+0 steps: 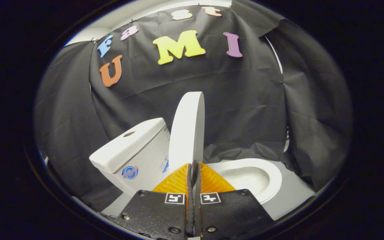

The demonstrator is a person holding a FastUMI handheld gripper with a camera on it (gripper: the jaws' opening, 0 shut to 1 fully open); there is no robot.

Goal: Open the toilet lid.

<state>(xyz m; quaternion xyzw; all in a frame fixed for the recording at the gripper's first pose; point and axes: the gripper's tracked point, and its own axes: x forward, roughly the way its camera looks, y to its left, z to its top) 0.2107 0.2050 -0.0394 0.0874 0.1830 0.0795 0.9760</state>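
The white toilet lid (187,133) stands raised, nearly upright, with its back towards the tank (128,146). To its right the seat and bowl (265,171) lie uncovered. My gripper (194,166) is shut, its orange fingers (175,181) pressed together with nothing seen between them. The fingertips sit right at the lid's lower part, in front of it; I cannot tell whether they touch it.
The tank has a flush button hole on top (129,134) and a round sticker on its side (130,172). Black cloth walls (245,100) close in the booth behind and to both sides. Pale floor (292,196) shows to the right of the bowl.
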